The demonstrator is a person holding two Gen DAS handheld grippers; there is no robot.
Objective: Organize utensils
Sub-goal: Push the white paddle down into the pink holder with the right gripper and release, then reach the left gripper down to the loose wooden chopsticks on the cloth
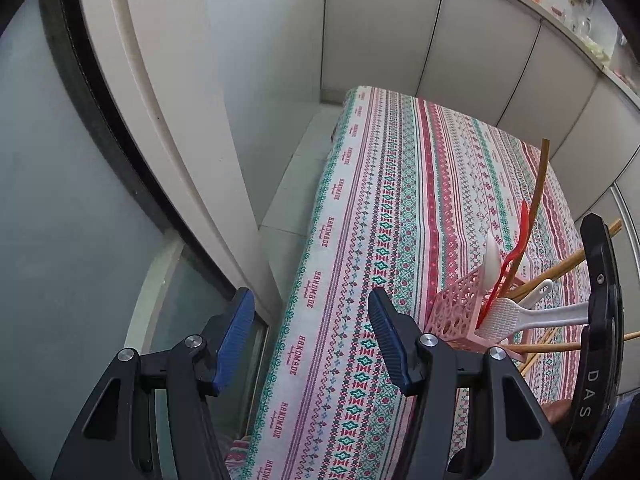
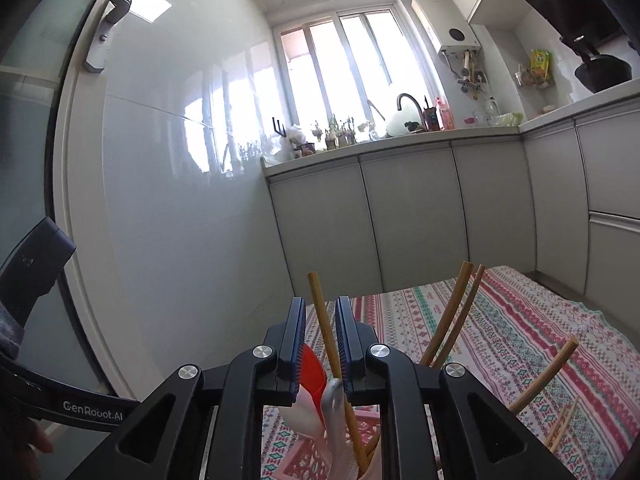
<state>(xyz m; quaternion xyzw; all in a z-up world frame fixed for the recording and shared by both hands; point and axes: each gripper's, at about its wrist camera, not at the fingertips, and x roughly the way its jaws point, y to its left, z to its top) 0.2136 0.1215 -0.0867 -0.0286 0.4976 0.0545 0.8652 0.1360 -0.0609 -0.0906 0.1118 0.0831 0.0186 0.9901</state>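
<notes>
Straddling one chopstick [image 2: 325, 322], right tongs [image 2: 320, 344] above pink basket [image 1: 460, 312].

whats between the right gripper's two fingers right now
A single wooden chopstick stands between the right gripper pads, rising from the pink basket; the right wrist view shows it.

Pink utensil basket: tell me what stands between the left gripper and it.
Nothing visible does. The left gripper hangs open past the table's left edge, and only bare patterned tablecloth lies between it and the pink utensil basket, which sits to its right with utensils standing in it.
</notes>
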